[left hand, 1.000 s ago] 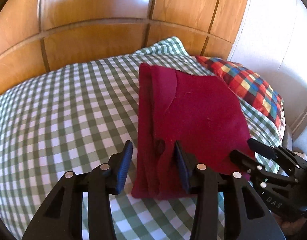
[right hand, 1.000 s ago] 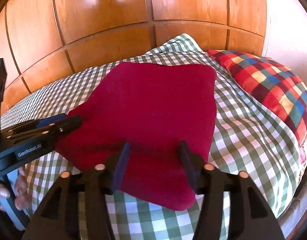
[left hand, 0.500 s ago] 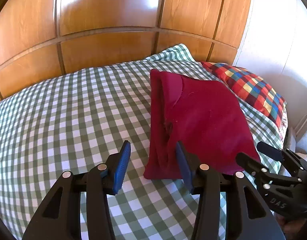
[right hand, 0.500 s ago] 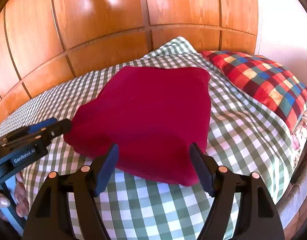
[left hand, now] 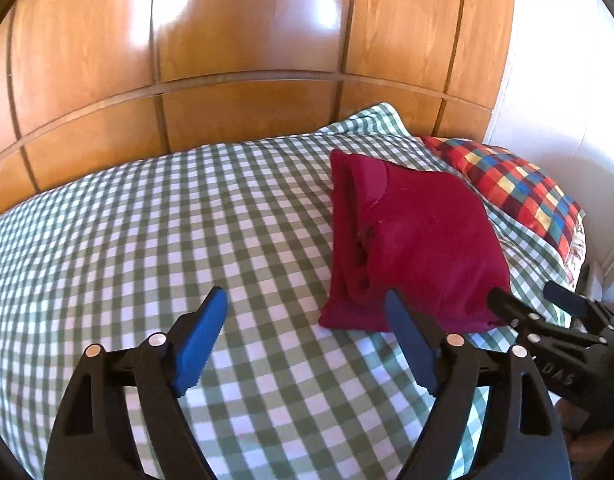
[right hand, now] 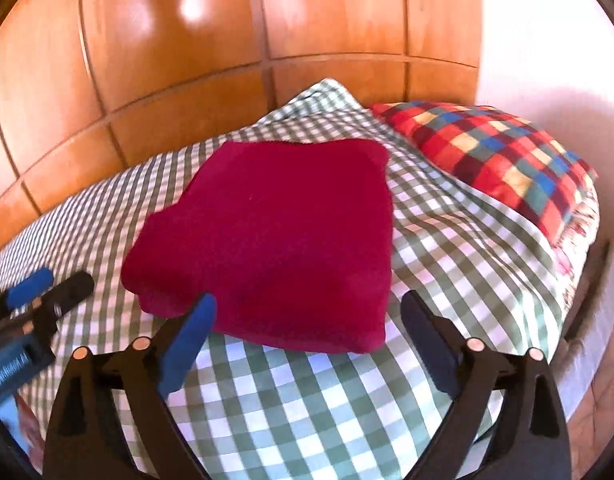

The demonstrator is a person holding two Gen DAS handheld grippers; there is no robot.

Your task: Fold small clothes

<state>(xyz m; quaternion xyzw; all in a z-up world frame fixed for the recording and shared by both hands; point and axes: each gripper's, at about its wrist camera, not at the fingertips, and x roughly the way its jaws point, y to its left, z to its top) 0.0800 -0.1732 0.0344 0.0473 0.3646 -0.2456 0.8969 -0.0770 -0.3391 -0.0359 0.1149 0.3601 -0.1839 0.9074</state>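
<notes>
Both gripper jaws are opening with nothing between them — left gripper point(left hand: 307, 320), right gripper point(right hand: 309, 320) — so I draw back level, not dragging the folded red garment point(right hand: 275, 240) on the bed point(left hand: 147, 240).

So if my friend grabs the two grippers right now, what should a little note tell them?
Left gripper: jaws opening, nothing between them, pulled back from the near left corner of the red garment.
Right gripper: jaws opening, nothing gripped, just in front of the garment's near edge.
The garment lies folded into a compact stack on the green checked sheet, beside the multicoloured pillow.
Done: this piece looks folded and let go.
Left: maybe tidy the loose layers on its left side. No other clothes are in view.
</notes>
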